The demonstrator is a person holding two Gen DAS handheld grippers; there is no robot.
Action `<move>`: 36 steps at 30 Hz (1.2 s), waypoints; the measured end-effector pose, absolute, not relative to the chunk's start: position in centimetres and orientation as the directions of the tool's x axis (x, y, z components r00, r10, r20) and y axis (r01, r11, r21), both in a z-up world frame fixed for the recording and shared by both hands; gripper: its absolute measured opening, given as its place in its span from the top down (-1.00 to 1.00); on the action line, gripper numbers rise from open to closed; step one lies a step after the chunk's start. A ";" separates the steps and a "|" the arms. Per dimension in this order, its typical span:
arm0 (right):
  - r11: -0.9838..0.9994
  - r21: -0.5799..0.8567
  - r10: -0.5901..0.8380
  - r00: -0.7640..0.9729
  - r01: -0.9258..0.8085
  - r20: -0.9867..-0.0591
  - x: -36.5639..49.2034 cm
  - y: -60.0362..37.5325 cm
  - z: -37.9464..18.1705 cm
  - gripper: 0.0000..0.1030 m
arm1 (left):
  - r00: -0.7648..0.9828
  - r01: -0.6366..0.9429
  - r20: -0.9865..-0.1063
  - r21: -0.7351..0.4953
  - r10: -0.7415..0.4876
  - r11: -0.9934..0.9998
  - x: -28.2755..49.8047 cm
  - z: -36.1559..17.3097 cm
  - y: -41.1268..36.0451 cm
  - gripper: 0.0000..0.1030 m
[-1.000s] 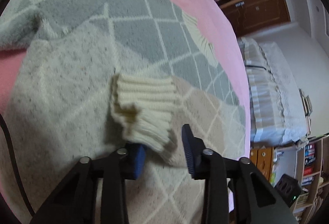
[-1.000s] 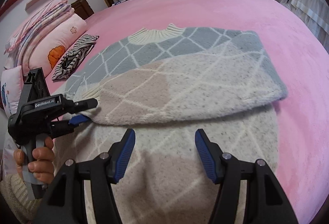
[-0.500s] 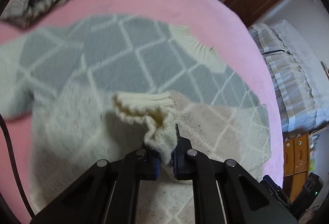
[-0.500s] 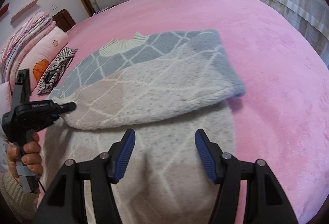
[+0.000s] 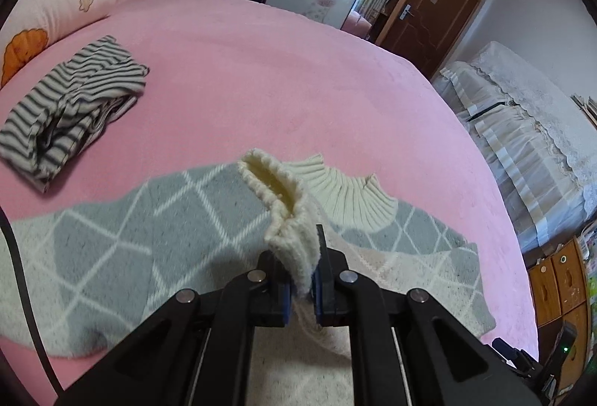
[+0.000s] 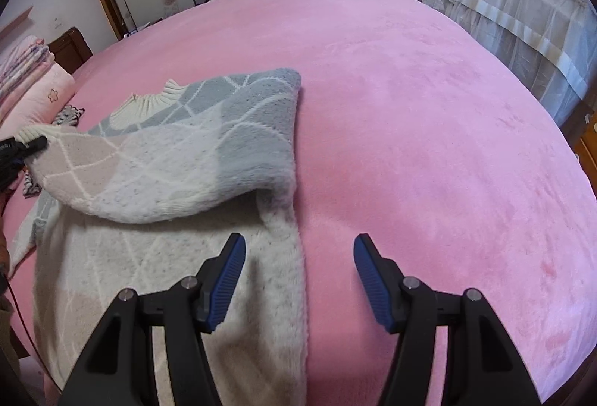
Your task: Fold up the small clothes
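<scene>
One wide pink bed (image 6: 429,115) carries a fluffy grey, beige and cream sweater (image 6: 179,152) crossed by white diamond lines, its body lying flat while one sleeve is raised and drawn across its front. A ribbed cream collar (image 5: 347,193) lies at the garment's far edge, and a folded striped garment (image 5: 71,104) rests well apart near the pillows. The left hand-held gripper (image 5: 300,288) is clamped tight on the sleeve's ribbed cream cuff (image 5: 287,219), while the right hand-held gripper (image 6: 298,279) hangs with jaws spread over the sweater's right edge, gripping nothing.
</scene>
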State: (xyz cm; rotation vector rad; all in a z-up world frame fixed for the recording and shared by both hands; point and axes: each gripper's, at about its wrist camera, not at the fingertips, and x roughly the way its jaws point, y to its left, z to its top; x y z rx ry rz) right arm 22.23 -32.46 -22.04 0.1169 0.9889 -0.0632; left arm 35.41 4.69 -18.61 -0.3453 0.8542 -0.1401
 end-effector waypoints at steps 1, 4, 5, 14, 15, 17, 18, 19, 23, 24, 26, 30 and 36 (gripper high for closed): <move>0.992 0.069 0.002 0.550 0.102 -0.835 22.6 -32.2 -22.1 -0.14 | 0.655 -0.012 -0.710 -0.353 -0.259 0.936 35.8 -18.4 4.7 0.88; 0.994 0.056 -0.006 0.560 0.094 -0.829 24.4 -31.5 -22.4 0.07 | 0.668 -0.003 -0.699 -0.346 -0.256 0.938 36.8 -18.2 4.5 0.88; 0.995 0.038 -0.024 0.560 0.098 -0.828 24.8 -31.3 -22.6 0.14 | 0.672 -0.006 -0.697 -0.344 -0.251 0.939 37.0 -18.2 4.5 0.88; 0.985 0.061 -0.038 0.542 0.164 -0.839 24.8 -32.5 -24.4 0.67 | 0.605 -0.141 -0.776 -0.324 -0.178 0.935 37.7 -23.9 7.2 0.87; 0.984 0.064 -0.036 0.542 0.164 -0.840 24.7 -32.6 -24.5 0.67 | 0.595 -0.149 -0.785 -0.321 -0.175 0.935 37.6 -24.6 7.3 0.87; 0.984 0.061 -0.039 0.542 0.166 -0.839 24.7 -32.5 -24.4 0.67 | 0.580 -0.159 -0.797 -0.315 -0.170 0.936 37.0 -25.8 7.6 0.86; 0.984 0.057 -0.043 0.542 0.167 -0.839 24.7 -32.4 -24.4 0.67 | 0.578 -0.160 -0.798 -0.317 -0.172 0.935 36.7 -26.1 7.7 0.86; 0.984 0.054 -0.047 0.542 0.170 -0.839 24.7 -32.4 -24.5 0.67 | 0.579 -0.163 -0.796 -0.325 -0.177 0.932 36.3 -26.4 7.9 0.85; 0.985 0.040 -0.056 0.535 0.166 -0.843 24.7 -32.2 -24.7 0.67 | 0.567 -0.180 -0.801 -0.348 -0.192 0.920 35.3 -27.5 8.8 0.74; 0.986 0.036 -0.058 0.532 0.164 -0.845 24.7 -32.2 -24.7 0.67 | 0.559 -0.179 -0.804 -0.357 -0.204 0.917 35.3 -27.7 9.1 0.72; 0.987 0.020 -0.068 0.526 0.159 -0.848 24.8 -32.0 -24.7 0.66 | 0.543 -0.169 -0.806 -0.378 -0.235 0.910 35.4 -27.6 9.6 0.59; 0.990 -0.017 -0.088 0.518 0.141 -0.851 24.5 -31.9 -24.3 0.32 | 0.522 -0.158 -0.832 -0.311 -0.188 0.937 35.6 -26.0 10.7 0.23; 0.994 -0.035 -0.088 0.543 0.107 -0.835 22.6 -31.6 -22.2 0.29 | 0.577 -0.271 -0.815 -0.122 0.060 0.955 33.4 -21.6 12.8 -0.18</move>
